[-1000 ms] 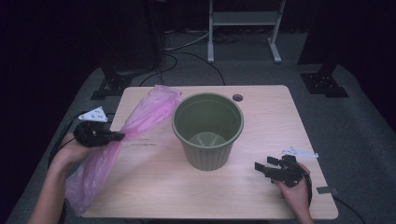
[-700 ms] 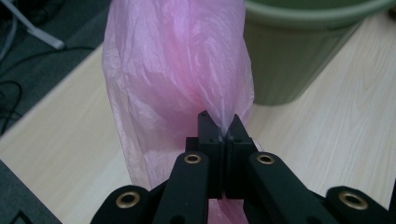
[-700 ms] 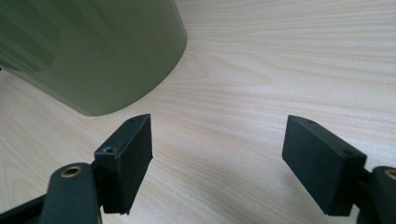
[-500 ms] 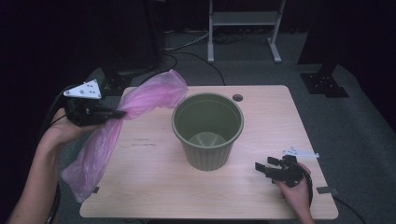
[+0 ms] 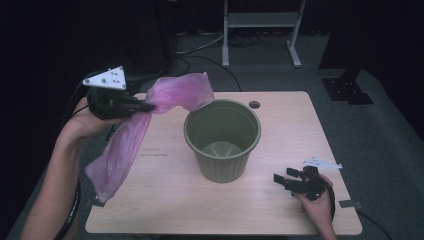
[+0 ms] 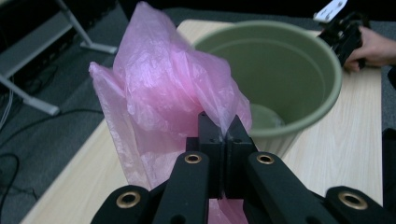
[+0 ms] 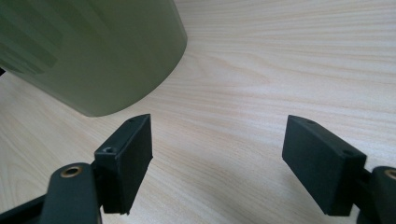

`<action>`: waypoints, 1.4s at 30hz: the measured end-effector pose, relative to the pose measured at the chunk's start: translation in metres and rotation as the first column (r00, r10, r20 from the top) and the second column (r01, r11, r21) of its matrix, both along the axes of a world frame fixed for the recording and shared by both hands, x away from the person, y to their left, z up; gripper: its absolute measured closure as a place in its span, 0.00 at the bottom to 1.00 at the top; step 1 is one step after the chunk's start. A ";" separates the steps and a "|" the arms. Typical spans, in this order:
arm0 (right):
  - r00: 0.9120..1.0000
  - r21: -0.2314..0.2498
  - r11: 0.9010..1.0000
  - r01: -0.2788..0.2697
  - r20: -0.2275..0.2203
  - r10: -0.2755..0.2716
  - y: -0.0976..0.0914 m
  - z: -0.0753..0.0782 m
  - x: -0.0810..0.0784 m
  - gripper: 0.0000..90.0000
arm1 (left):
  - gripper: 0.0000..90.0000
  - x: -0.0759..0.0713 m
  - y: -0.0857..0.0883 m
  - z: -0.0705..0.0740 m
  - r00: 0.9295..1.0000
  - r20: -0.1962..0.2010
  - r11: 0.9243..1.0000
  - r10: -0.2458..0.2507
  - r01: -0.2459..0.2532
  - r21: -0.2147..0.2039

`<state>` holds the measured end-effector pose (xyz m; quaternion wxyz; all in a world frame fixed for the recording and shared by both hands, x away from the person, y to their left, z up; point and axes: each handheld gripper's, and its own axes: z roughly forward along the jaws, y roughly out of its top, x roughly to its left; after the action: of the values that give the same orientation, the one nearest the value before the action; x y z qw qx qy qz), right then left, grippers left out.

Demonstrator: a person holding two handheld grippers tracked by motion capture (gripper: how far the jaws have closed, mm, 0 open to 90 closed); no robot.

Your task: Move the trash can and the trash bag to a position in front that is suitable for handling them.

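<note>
Two fingers (image 6: 219, 140) of our left gripper (image 5: 145, 106) are pressing together on a fold of the pink plastic bag (image 5: 131, 136), so the film is pinched flat between them. We are holding the bag in the air above the left side of the worktop (image 5: 300, 125); its upper part is drooping toward the rim of the green pot (image 5: 222, 140), and its long lower part is hanging down toward the worktop edge. We are judging this bag as very light, soft and slippery, so it is folding wherever it likes. Better is gripping near the mouth edge, on bunched film. Our right gripper (image 5: 290, 181) is resting beside the pot with fingers (image 7: 128, 161) wide apart, holding nothing.
</note>
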<state>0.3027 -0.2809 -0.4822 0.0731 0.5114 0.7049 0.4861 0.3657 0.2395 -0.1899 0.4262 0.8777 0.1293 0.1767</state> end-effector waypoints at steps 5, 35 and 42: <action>1.000 0.006 1.000 0.004 -0.003 -0.004 -0.003 0.000 0.000 0.26 | 0.99 0.001 -0.017 0.017 0.999 0.030 0.999 -0.043 0.043 -0.011; 0.999 0.057 0.998 0.032 -0.007 -0.032 -0.019 -0.003 0.003 0.26 | 0.99 0.058 -0.192 0.039 0.920 0.084 0.921 -0.382 0.387 -0.045; 0.999 0.061 0.998 0.034 -0.013 -0.033 -0.022 -0.004 0.003 0.26 | 0.99 0.077 -0.234 0.050 0.893 0.102 0.893 -0.439 0.446 -0.056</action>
<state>0.3060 -0.3027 -0.4867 0.0612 0.5280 0.6814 0.5031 0.4428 0.0055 -0.1394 0.4944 0.8583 -0.0857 0.1079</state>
